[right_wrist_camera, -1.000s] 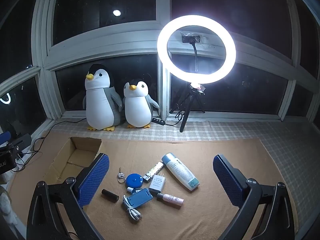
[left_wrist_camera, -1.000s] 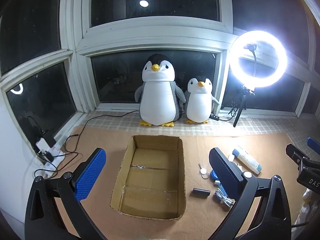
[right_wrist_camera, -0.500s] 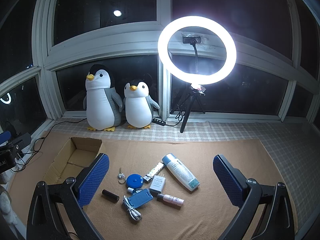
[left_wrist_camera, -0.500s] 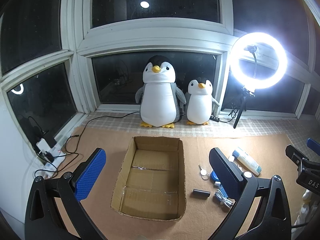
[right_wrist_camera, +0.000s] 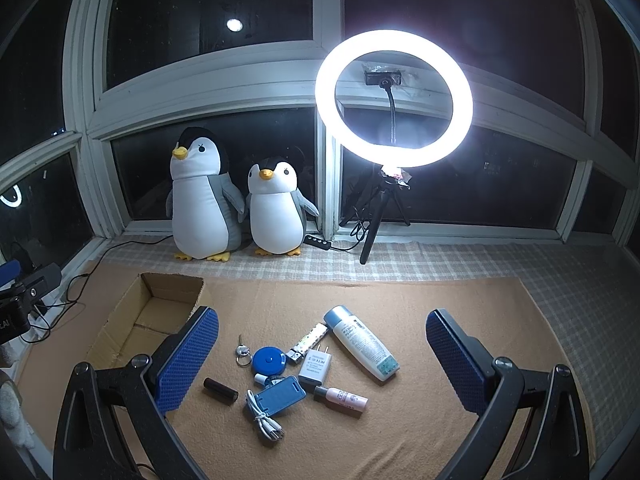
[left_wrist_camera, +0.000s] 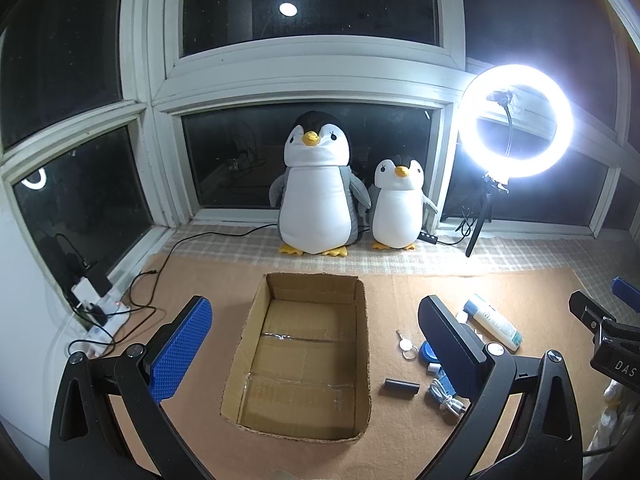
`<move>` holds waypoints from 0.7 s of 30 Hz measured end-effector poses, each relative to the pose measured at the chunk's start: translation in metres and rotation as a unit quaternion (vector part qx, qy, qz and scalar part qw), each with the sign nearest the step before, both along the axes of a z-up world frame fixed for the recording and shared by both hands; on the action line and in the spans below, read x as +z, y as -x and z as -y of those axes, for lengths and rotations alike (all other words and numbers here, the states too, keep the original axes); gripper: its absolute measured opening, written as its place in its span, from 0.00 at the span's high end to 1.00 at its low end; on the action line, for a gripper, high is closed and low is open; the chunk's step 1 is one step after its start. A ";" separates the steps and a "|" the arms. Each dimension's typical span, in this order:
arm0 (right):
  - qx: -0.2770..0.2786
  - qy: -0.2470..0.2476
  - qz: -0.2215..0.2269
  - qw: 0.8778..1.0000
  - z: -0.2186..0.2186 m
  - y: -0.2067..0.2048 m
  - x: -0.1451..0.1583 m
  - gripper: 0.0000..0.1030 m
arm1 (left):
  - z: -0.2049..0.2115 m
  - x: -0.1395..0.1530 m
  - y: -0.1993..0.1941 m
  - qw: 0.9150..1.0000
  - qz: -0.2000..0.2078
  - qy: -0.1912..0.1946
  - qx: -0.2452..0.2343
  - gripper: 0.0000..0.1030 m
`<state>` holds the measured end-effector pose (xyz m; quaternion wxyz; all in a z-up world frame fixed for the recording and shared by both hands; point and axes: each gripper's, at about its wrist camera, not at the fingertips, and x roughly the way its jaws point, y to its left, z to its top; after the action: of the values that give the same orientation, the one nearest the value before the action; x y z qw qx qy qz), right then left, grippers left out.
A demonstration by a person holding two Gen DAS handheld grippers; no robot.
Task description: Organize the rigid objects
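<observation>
1. Small-item pile (right_wrist_camera: 304,364) sits on the mat just right of the empty cardboard box (left_wrist_camera: 304,360); nothing boxed yet.
2. Risk: items are touching. Charger (right_wrist_camera: 314,364), blue case (right_wrist_camera: 280,394) and cable (right_wrist_camera: 262,420) overlap, so one grab may drag neighbours.
3. Lotion bottle (right_wrist_camera: 362,344) is round, so it could roll.
4. Right gripper (right_wrist_camera: 322,360) above the pile, left gripper (left_wrist_camera: 316,354) above the box: both wide, empty.
</observation>
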<state>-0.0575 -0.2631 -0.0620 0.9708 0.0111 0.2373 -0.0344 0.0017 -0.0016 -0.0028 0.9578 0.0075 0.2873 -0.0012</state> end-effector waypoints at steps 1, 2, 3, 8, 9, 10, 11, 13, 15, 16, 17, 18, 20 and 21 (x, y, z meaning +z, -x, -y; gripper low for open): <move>0.000 0.000 0.000 1.000 0.000 0.000 0.000 0.00 | 0.000 0.000 0.000 1.000 0.000 0.001 0.000 0.00; 0.000 -0.001 0.000 1.000 0.000 0.000 0.000 0.00 | 0.000 0.000 0.000 1.000 0.000 0.000 0.000 0.00; 0.000 0.000 -0.001 1.000 0.000 -0.001 0.000 0.00 | 0.000 0.000 0.000 1.000 0.000 0.000 0.000 0.00; 0.001 0.000 -0.001 1.000 0.000 0.000 0.000 0.00 | 0.000 0.001 0.000 1.000 0.000 0.001 0.000 0.00; 0.001 0.000 -0.001 1.000 0.000 -0.001 0.000 0.00 | 0.000 0.000 0.000 1.000 0.000 0.000 0.000 0.00; 0.001 0.000 -0.002 1.000 0.000 -0.001 -0.001 0.00 | 0.000 0.000 -0.001 1.000 0.000 0.000 0.000 0.00; 0.001 0.000 -0.002 1.000 0.000 -0.001 -0.001 0.00 | 0.000 0.000 -0.001 1.000 -0.001 0.000 0.001 0.00; 0.001 0.000 -0.002 1.000 -0.001 -0.001 -0.001 0.00 | 0.000 0.000 0.000 1.000 0.000 0.001 0.000 0.00; 0.000 0.000 -0.001 1.000 -0.001 -0.001 -0.001 0.00 | 0.000 0.000 0.000 1.000 0.000 0.001 0.000 0.00; 0.000 0.000 -0.001 1.000 -0.001 -0.001 -0.001 0.00 | 0.000 0.000 0.000 1.000 0.000 0.001 0.000 0.00; 0.001 0.000 -0.002 1.000 -0.001 -0.001 -0.001 0.00 | 0.000 0.000 0.000 1.000 0.000 0.000 0.000 0.00; 0.000 0.000 -0.002 1.000 -0.001 -0.001 -0.001 0.00 | 0.000 0.000 0.000 1.000 0.000 0.000 0.000 0.00; 0.001 0.000 -0.002 1.000 -0.001 -0.001 -0.001 0.00 | -0.001 0.000 -0.001 1.000 -0.001 0.001 0.000 0.00; 0.000 0.000 -0.003 1.000 -0.001 -0.002 -0.002 0.00 | -0.001 0.000 -0.001 1.000 -0.001 0.001 0.000 0.00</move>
<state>-0.0558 -0.2617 -0.0638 0.9701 0.0107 0.2402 -0.0342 0.0022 -0.0007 -0.0031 0.9576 0.0069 0.2879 -0.0015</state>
